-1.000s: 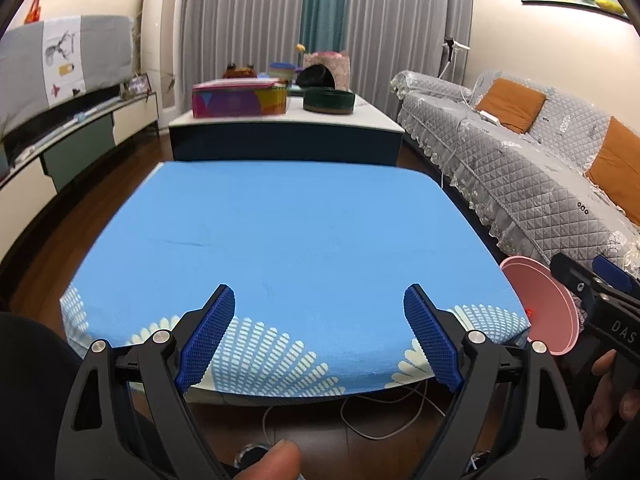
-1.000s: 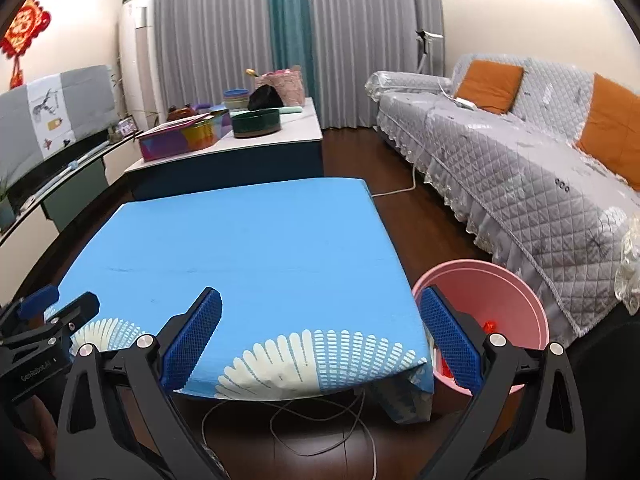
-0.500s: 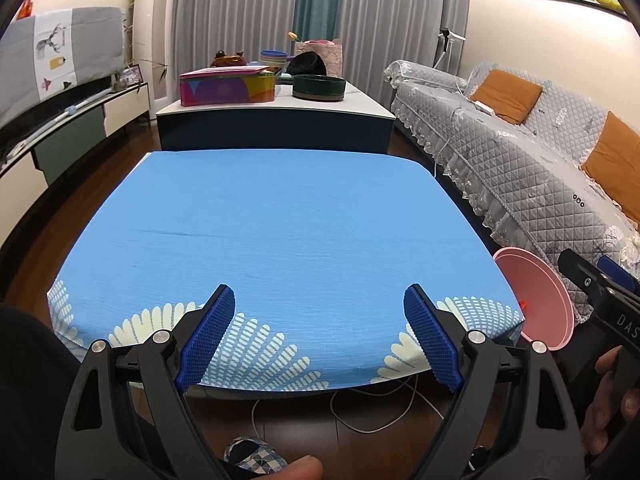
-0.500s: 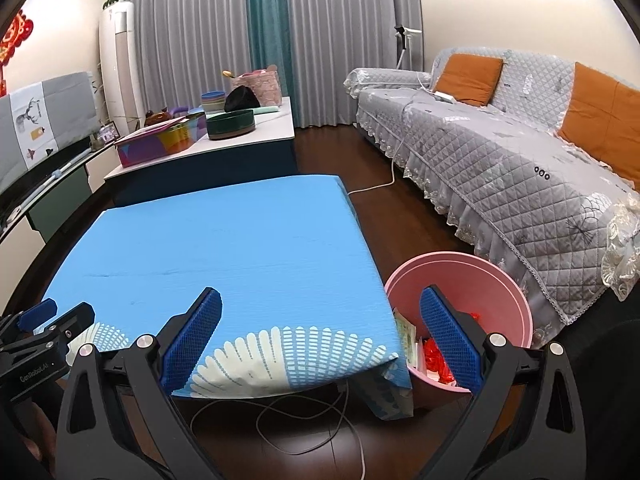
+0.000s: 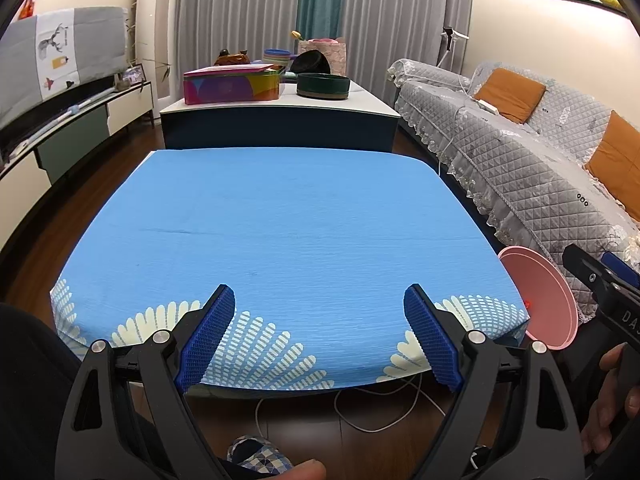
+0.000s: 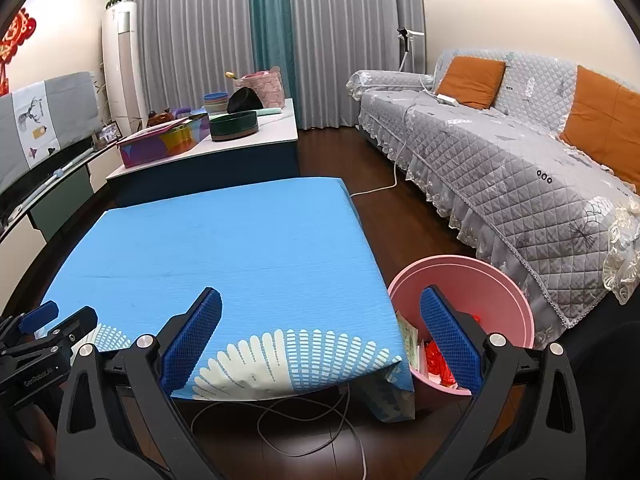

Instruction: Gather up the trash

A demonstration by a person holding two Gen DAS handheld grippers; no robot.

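A pink bin (image 6: 480,284) stands on the floor by the right front corner of the blue-clothed table (image 6: 224,248); red wrappers (image 6: 434,354) and a pale paper packet (image 6: 408,338) lie inside it. In the left wrist view only the bin's (image 5: 538,300) rim side shows past the table (image 5: 288,232). My left gripper (image 5: 320,336) is open and holds nothing, hovering over the table's near edge. My right gripper (image 6: 320,336) is open too, with nothing in it, one finger in front of the bin. No trash shows on the cloth.
A grey quilted sofa (image 6: 520,168) with orange cushions runs along the right. Behind the blue table stands a low white-topped table (image 5: 280,104) with a colourful box (image 5: 232,86) and a dark round tin (image 5: 323,86). Cables (image 6: 312,420) lie on the wood floor under the table's front edge.
Both grippers have drawn back and risen a little, so the table and bin look farther off and lower. Neither gripper's opening has changed.
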